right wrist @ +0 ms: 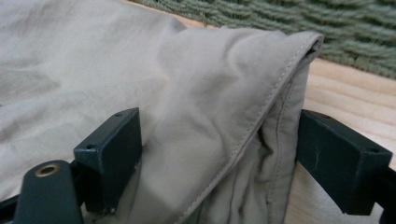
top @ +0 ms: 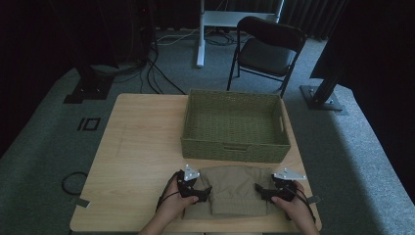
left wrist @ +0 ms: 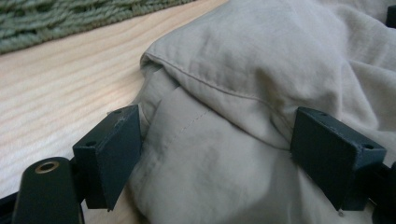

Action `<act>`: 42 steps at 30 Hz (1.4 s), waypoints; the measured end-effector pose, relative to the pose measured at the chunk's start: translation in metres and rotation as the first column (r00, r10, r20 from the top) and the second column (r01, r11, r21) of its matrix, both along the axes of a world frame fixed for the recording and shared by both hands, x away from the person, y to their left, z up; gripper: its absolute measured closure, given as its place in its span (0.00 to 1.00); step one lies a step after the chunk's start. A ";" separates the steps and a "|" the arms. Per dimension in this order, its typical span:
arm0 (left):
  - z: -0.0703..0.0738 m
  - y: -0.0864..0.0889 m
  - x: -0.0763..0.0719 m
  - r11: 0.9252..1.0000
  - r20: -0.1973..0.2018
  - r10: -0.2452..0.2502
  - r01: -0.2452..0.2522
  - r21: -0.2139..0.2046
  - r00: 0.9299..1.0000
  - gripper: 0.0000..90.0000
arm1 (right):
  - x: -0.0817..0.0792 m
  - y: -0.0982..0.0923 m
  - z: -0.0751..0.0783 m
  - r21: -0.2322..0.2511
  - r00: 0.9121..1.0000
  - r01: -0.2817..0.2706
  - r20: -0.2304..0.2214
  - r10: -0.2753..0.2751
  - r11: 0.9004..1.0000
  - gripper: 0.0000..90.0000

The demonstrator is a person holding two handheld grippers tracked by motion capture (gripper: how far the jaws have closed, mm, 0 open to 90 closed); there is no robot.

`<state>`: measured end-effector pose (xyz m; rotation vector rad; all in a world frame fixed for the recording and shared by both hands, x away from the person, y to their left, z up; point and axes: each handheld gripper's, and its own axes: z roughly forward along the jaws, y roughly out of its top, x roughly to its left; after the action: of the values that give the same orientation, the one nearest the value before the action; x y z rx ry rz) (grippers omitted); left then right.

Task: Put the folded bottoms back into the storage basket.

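Observation:
A folded khaki garment (top: pixel 238 193) lies on the wooden table (top: pixel 142 142) near its front edge. My left gripper (top: pixel 205 192) is at the garment's left end and my right gripper (top: pixel 259 190) at its right end, each held by a hand. In the left gripper view the left gripper (left wrist: pixel 224 158) has its jaws wide apart, with the bulging folded cloth (left wrist: pixel 243 93) between them. The right gripper (right wrist: pixel 219 154) likewise straddles a seamed fold of the garment (right wrist: pixel 224 93), jaws wide. Neither pair visibly squeezes the cloth.
A green woven basket (top: pixel 235 149) stands empty just behind the garment, and its wall shows in the gripper views (left wrist: pixel 70 18) (right wrist: pixel 327 28). Bare tabletop lies to the left. A black folding chair (top: pixel 269 49) stands on the carpet beyond the table.

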<state>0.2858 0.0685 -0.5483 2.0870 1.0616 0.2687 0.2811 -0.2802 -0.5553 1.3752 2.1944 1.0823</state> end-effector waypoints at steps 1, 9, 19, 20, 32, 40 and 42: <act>-0.002 -0.002 -0.001 1.000 0.027 -0.001 0.001 0.005 1.000 0.20 | 0.000 0.001 0.000 -0.004 1.000 0.002 0.001 -0.002 1.000 0.17; -0.004 -0.011 -0.002 0.999 0.063 0.008 -0.011 0.047 0.998 0.20 | -0.001 0.004 0.000 -0.018 1.000 0.001 0.004 -0.001 1.000 0.17; -0.003 -0.020 0.008 0.998 0.104 0.004 -0.011 0.066 0.995 0.55 | -0.002 0.015 0.001 -0.027 1.000 0.008 0.029 -0.007 1.000 0.48; -0.003 -0.020 0.009 0.999 0.099 0.001 -0.006 0.051 0.995 0.63 | -0.002 0.016 0.002 -0.025 1.000 0.000 0.023 0.000 1.000 0.54; 0.001 -0.019 0.012 0.998 0.081 -0.058 0.058 0.003 0.995 0.91 | -0.002 0.024 0.012 -0.035 0.998 -0.053 -0.022 0.052 0.998 0.86; 0.023 -0.019 0.007 0.995 0.085 -0.093 0.096 -0.029 0.992 0.92 | -0.007 0.020 0.027 0.007 0.999 -0.047 -0.001 0.047 0.999 0.87; 0.029 -0.019 0.006 0.994 0.094 -0.101 0.104 -0.034 0.990 0.92 | -0.009 0.021 0.033 0.014 0.999 -0.051 0.008 0.051 0.999 0.87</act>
<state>0.2915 0.0493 -0.5197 2.0664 0.8953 0.2881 0.2719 -0.2591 -0.5222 1.3257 2.2323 1.1216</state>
